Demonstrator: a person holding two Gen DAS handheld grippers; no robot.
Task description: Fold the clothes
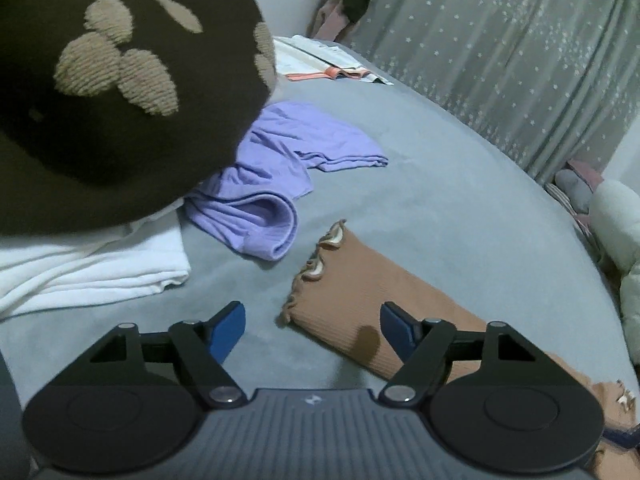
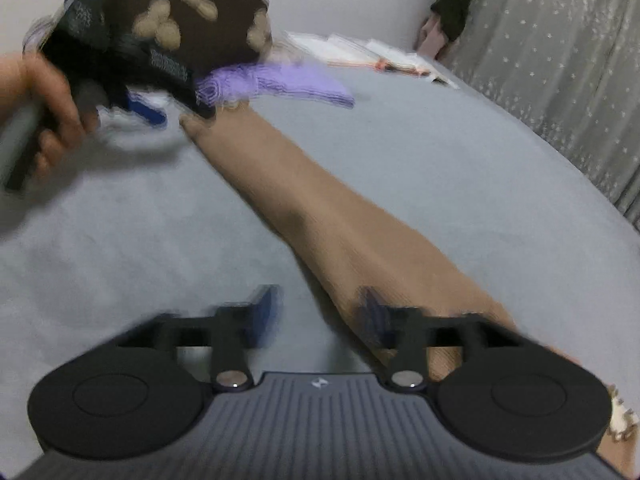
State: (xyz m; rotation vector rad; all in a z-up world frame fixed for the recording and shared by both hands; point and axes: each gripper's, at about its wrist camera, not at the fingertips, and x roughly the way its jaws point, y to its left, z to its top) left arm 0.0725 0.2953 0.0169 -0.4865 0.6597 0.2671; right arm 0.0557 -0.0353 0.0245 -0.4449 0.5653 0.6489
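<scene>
The work surface is a bed covered with a grey sheet (image 1: 420, 184). A long brown ribbed garment (image 1: 352, 304), folded into a narrow strip with a frilled edge at its far end, lies flat on the sheet and runs diagonally from the lower right toward the middle of the bed. The left gripper (image 1: 312, 328) is positioned low over the frilled end of this strip; its blue-padded jaws stand wide apart and grip nothing, with the right-hand pad over the brown fabric and the left-hand pad over bare sheet. Whether the pads touch the cloth cannot be determined. The right gripper (image 2: 320, 312) is positioned farther down the same strip (image 2: 340, 216); its jaws also stand wide apart, with nothing clamped, one pad over the brown fabric and the other over the sheet. This view is motion-blurred. The person's left hand (image 2: 52, 120) is visible there holding the handle of the left gripper. Beyond the brown garment, a crumpled lilac garment (image 1: 272, 176) lies on the sheet, and a folded white cloth (image 1: 92, 264) lies just to its left. A dark brown cushion with beige patches (image 1: 112, 80) rests above the white cloth. A star-patterned grey curtain (image 1: 520, 64) hangs along the far side of the bed.
</scene>
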